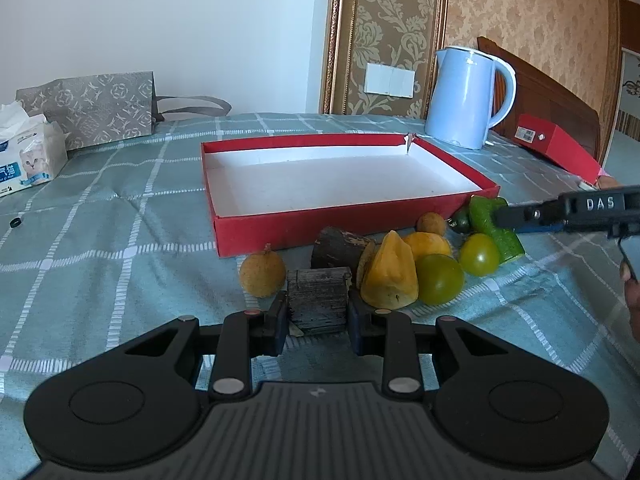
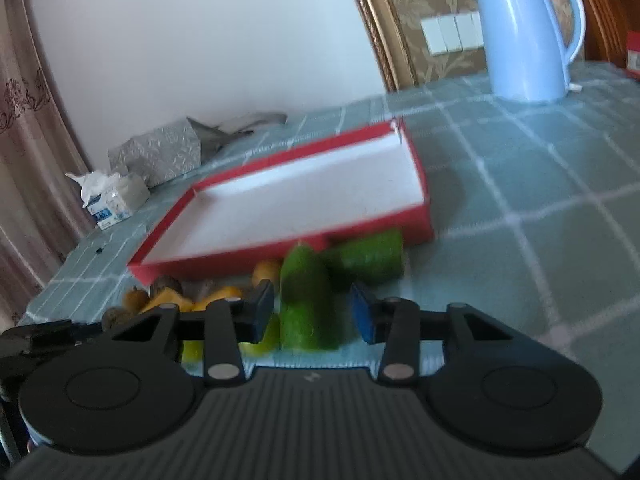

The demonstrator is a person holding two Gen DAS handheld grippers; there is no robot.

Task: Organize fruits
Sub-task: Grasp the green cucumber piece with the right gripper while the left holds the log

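Note:
A red box lid with a white inside [image 1: 320, 176] lies on the checked cloth; it also shows in the right wrist view [image 2: 304, 204]. Fruits lie in front of it: a dark sugarcane piece [image 1: 318, 300], another [image 1: 340, 246], a longan [image 1: 262, 274], yellow pieces [image 1: 390, 276], green tomatoes [image 1: 440, 278], green cucumber chunks [image 1: 494, 224]. My left gripper [image 1: 318, 322] has its pads at both sides of the near sugarcane piece. My right gripper [image 2: 312, 312] is open around a cucumber chunk [image 2: 306, 304], with gaps on both sides.
A blue kettle [image 1: 466, 96] stands behind the lid on the right, next to a red box [image 1: 556, 144]. A patterned paper bag [image 1: 96, 108] and a tissue pack [image 1: 28, 156] are at the back left. A small black ring [image 1: 15, 223] lies on the cloth.

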